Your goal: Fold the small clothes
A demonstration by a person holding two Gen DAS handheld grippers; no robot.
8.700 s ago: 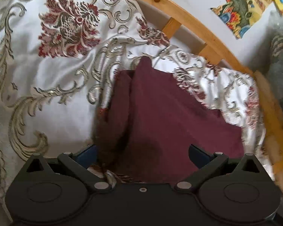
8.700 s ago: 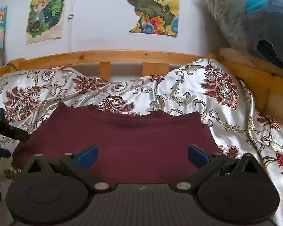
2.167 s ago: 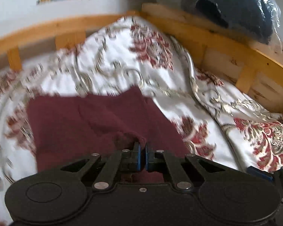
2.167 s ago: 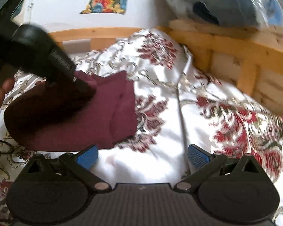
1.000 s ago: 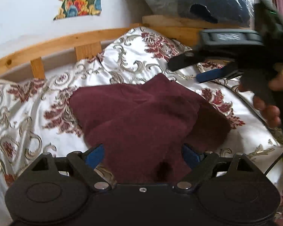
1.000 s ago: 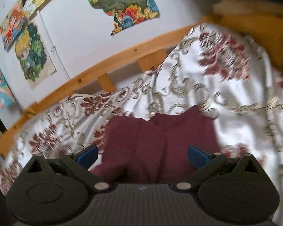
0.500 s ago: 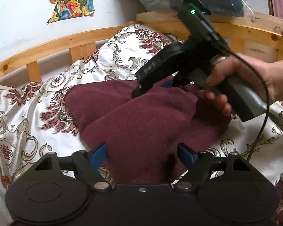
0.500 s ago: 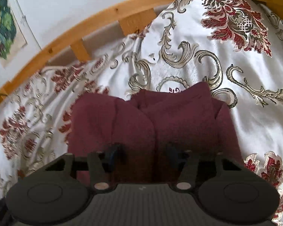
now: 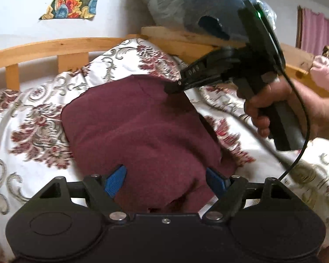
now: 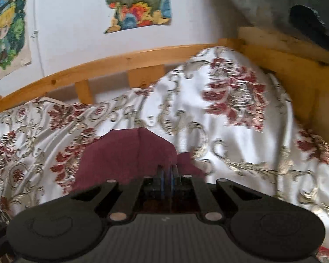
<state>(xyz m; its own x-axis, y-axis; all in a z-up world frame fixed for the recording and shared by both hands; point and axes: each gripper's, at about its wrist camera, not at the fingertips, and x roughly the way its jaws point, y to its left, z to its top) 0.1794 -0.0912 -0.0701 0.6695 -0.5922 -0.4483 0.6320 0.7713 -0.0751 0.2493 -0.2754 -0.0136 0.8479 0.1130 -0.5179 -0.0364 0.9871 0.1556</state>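
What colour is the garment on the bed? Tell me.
Dark maroon garment, plain with no pattern; clearest in the left wrist view.

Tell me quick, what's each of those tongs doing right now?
Left tongs: open, straddling the folded maroon cloth garment, not gripping.
Right tongs: closed, apparently pinching the garment's far edge.

Maroon garment (image 9: 138, 127), folded, on bedspread

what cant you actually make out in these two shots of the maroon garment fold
- Near hem of the maroon knit garment: left wrist view, hidden behind the left gripper body.
- What the right gripper pinches: right wrist view, shut pads cover the fabric edge.
- Garment type and sleeves: both views, folded under itself.
- Floral white bedspread pattern: right wrist view, motion blur.
- Plastic-wrapped dark bundle: left wrist view, contents unclear, cut by the top edge.
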